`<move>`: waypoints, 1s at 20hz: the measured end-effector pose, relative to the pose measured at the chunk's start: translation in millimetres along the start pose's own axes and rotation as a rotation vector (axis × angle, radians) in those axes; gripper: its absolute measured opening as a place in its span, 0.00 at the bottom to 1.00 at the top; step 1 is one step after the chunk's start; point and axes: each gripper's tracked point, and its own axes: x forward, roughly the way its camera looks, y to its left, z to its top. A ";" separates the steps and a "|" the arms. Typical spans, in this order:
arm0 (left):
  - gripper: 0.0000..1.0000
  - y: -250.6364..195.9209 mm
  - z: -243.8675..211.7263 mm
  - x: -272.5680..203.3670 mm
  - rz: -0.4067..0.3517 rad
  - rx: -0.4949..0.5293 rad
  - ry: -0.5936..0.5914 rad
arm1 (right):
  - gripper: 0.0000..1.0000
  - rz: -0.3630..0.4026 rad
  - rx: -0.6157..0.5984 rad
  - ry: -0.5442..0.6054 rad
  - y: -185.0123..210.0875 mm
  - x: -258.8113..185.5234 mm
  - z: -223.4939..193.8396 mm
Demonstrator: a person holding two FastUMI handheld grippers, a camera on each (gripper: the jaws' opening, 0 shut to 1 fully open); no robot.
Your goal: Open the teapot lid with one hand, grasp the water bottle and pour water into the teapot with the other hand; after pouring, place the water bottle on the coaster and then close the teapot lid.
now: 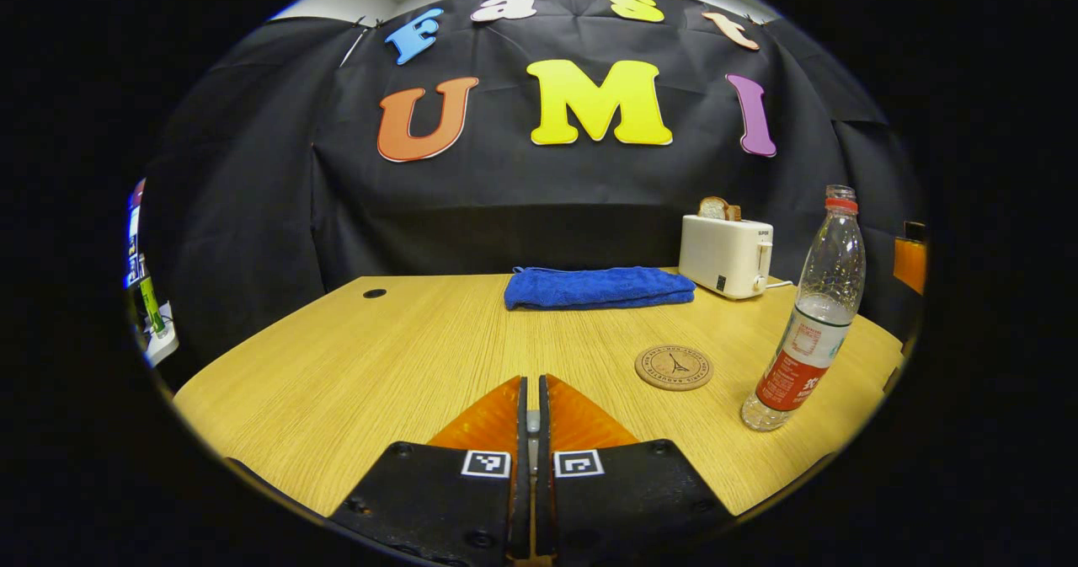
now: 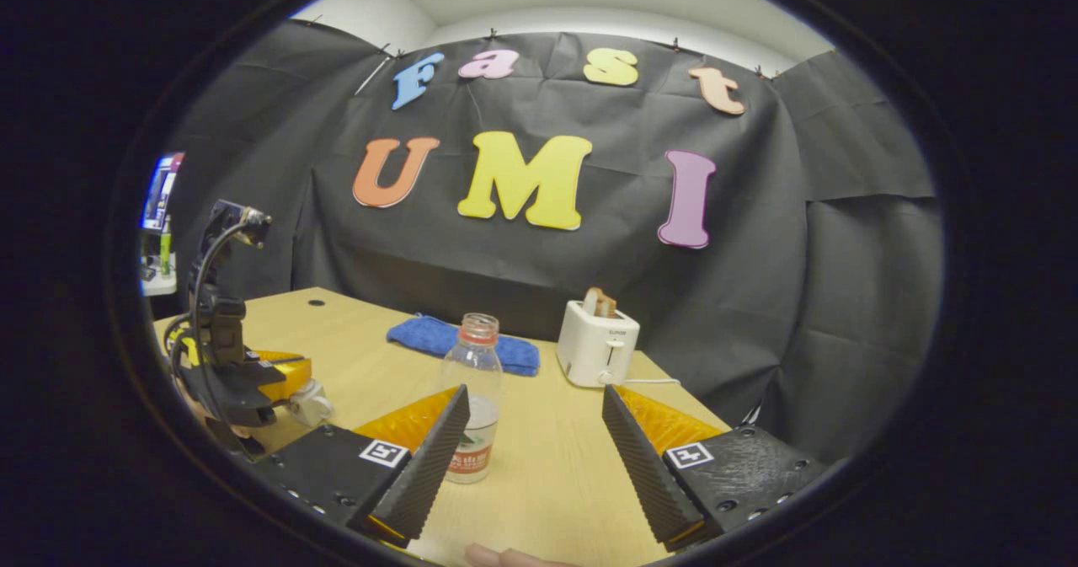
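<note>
Item: water bottle (image 1: 813, 314), clear plastic, uncapped, roughly a third full; upright on the bench (image 1: 354, 365) at 3 o'clock of the coaster (image 1: 674, 367), just beside it, not on it. Handling: light, thin-walled, likely to dent and slip; grip the labelled lower body. Right tool (image 2: 532, 441): spread wide, bottle ahead at 11 o'clock. Left tool (image 1: 532, 419): fingers nearly together; something pale, perhaps the lid knob, between them.

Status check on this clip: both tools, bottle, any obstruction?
Left tool shut, empty. Right tool open, short of clear plastic water bottle, uncapped, upright beside round cork coaster. Nothing in between.
</note>
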 end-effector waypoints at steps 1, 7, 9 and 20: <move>0.05 1.7 4.3 -1.3 -0.004 -0.006 -0.010 | 0.95 0.002 0.003 -0.006 3.3 0.9 -0.6; 0.05 14.3 33.6 -17.0 0.005 -0.036 -0.047 | 0.95 0.056 0.045 0.000 34.9 12.0 -18.8; 0.04 16.5 36.7 -25.5 0.003 -0.028 -0.039 | 0.95 0.069 0.074 -0.001 44.6 17.9 -27.8; 0.02 52.8 65.1 -82.4 0.031 0.025 -0.059 | 0.95 0.049 0.146 0.037 68.7 61.6 -59.1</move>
